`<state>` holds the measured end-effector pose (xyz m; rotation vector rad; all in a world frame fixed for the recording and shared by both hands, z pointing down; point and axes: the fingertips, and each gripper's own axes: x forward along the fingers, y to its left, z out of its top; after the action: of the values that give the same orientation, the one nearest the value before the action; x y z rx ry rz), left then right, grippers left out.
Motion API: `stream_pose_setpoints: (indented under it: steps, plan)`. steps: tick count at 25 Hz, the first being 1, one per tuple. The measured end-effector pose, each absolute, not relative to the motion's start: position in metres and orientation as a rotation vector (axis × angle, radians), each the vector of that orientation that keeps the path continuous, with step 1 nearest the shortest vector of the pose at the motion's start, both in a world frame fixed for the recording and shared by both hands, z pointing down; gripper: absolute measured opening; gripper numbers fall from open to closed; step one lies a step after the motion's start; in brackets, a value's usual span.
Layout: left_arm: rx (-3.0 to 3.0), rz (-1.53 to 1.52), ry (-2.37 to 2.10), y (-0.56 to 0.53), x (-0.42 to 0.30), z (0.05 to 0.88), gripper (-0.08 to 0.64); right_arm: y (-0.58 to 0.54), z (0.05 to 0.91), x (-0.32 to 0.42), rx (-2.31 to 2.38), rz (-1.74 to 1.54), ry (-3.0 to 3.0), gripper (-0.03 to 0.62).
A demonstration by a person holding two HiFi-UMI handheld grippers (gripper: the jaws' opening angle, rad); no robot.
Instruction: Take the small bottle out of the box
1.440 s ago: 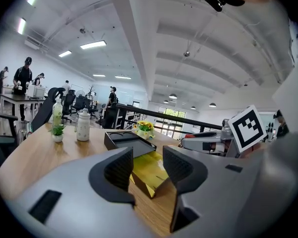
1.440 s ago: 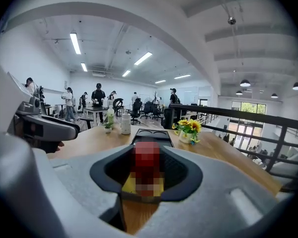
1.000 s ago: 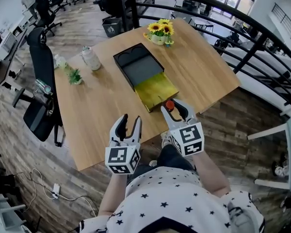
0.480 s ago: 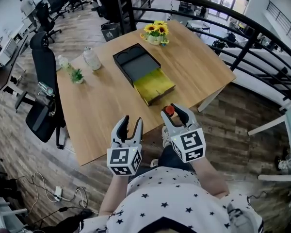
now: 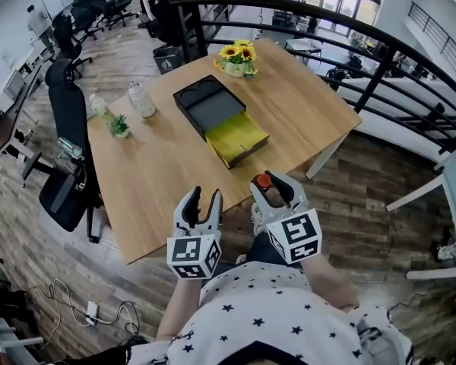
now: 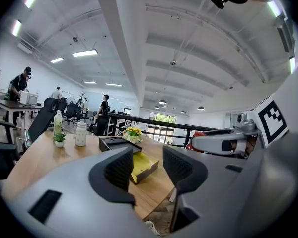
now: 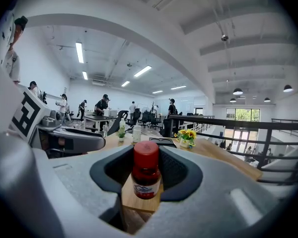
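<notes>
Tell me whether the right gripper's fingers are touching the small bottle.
Touching. The right gripper view shows the small bottle pinched between both fingers, with their pads pressed against its sides.

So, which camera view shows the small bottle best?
The right gripper view: the small bottle stands upright and close between the jaws of the right gripper, label showing. The head view shows only its red cap; the left gripper view, just a red sliver.

Site was an open-plan office. Black swivel chairs stood by a wooden table; people stood at desks under ceiling strip lights.
</notes>
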<state>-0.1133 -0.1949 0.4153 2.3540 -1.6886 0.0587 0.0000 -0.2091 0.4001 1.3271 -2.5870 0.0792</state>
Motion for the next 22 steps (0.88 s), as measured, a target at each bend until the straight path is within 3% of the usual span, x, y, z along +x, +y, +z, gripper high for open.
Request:
stream_pose_setpoints:
  steps: [22]
  plan:
    - [2.358,0.058,-1.676,-0.1979,-0.1119,0.4135,0.166,-0.2132,0.4041,0.0025,1.335,0.058,-2.58,0.152]
